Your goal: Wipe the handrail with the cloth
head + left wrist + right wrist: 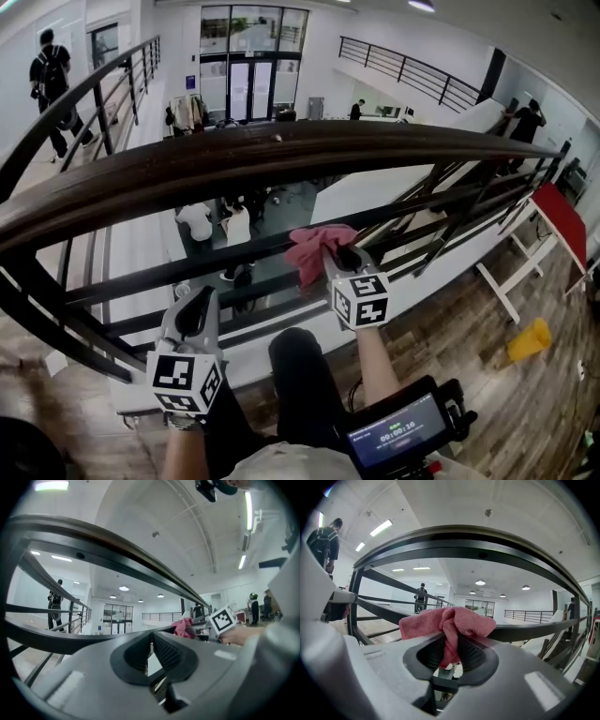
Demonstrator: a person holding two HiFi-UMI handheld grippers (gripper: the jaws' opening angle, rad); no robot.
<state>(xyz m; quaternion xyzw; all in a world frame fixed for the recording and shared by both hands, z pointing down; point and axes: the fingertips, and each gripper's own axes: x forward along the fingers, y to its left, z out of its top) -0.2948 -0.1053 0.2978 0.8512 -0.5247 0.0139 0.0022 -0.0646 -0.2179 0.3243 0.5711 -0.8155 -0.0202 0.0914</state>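
The dark wooden handrail (281,155) sweeps across the top of the railing, with thinner black bars (234,248) running under it. The pink cloth (314,251) is bunched up in the right claw (451,651), whose jaws are pinched on a fold of it while the rest spills over the top. The cloth sits down at the level of the lower bars, clearly below the handrail; whether it touches a bar cannot be told. Between the cloth and the handrail there is only open air and those bars.

The left claw (151,654) is lower and to the left, pointing up at the bars, with its jaws drawn together to a bare sliver and nothing between them.

Through the railing lies a hall below, where people (197,225) stand near a white partition. A person with a backpack (47,80) is on the walkway at far left. To the right, on the wooden floor (469,328), are a red-topped frame (562,220) and a yellow cone (530,339). A device with a lit screen (398,433) hangs under the right forearm.
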